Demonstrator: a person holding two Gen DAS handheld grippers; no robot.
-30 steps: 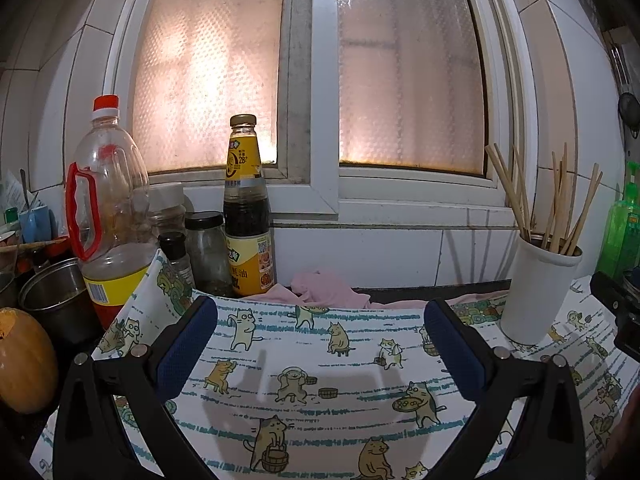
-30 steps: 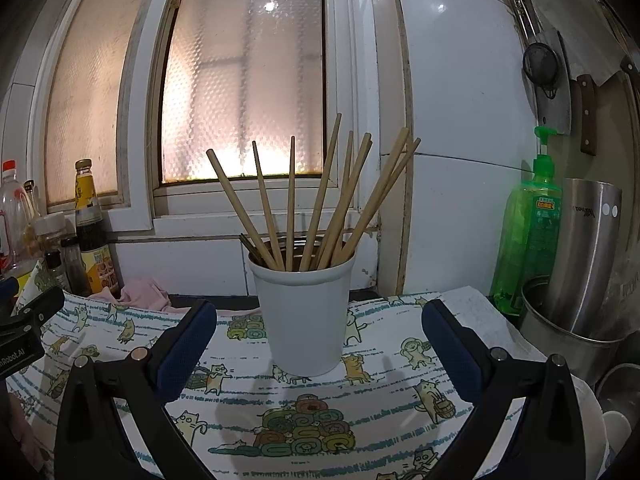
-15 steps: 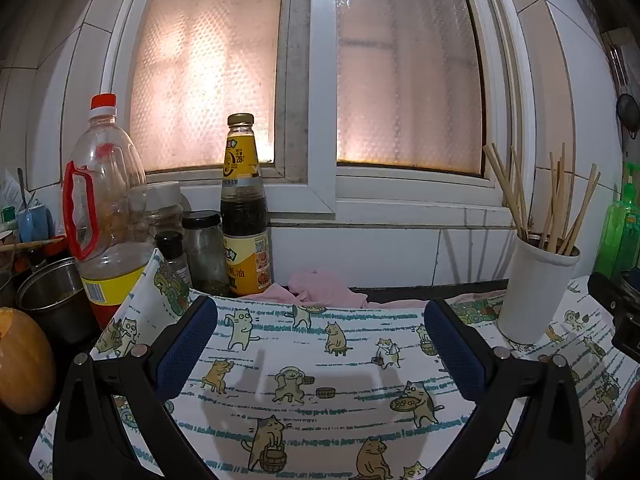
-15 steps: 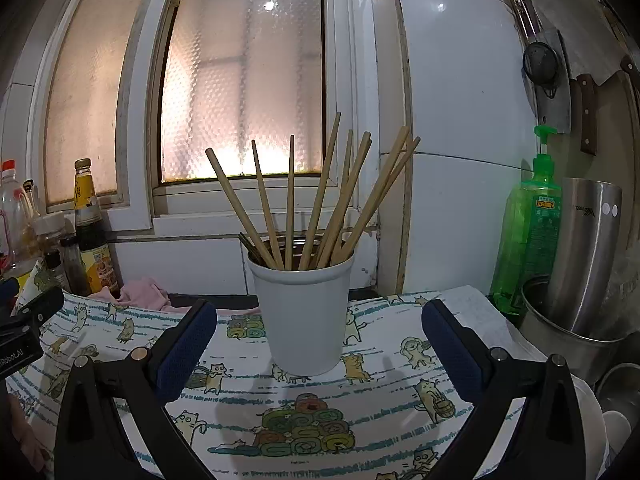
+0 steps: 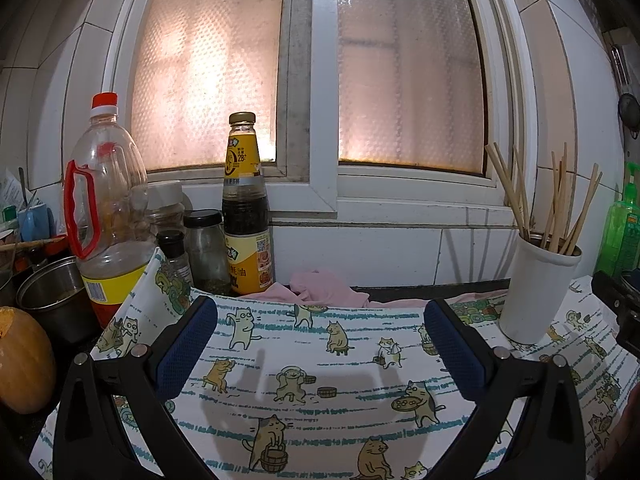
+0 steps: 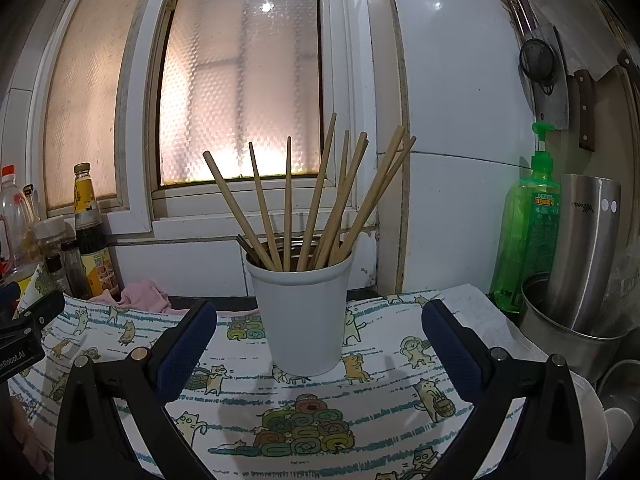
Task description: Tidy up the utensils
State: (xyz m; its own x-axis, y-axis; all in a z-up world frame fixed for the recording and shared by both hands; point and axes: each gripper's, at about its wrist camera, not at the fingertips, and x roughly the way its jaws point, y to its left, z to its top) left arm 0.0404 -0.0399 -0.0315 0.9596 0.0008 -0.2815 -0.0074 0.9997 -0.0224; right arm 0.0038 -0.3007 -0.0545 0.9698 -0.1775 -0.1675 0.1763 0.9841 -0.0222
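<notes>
A white cup point(image 6: 301, 312) stands upright on the cat-print cloth point(image 6: 360, 404), and everything here is placed from it. Pale wooden chopsticks point(image 6: 316, 204) stand in the cup, fanned outward and leaning on its rim, their upper ends well above it. A few darker sticks sit lower at the cup's left inner edge.

To the right of the cup stands a green soap bottle point(image 6: 528, 228), and beyond that a steel pot point(image 6: 560, 328) holds a tilted steel cylinder point(image 6: 580, 252). Left of the cup, along the window sill, are a dark sauce bottle point(image 5: 246, 216), small jars point(image 5: 202, 248) and an oil bottle point(image 5: 106, 200) with some oil at its bottom.

The right gripper point(image 6: 318, 338) is spread wide and empty, just in front of the cup. The left gripper point(image 5: 320, 338) is likewise spread and empty, over bare cloth left of the cup point(image 5: 536, 284).
</notes>
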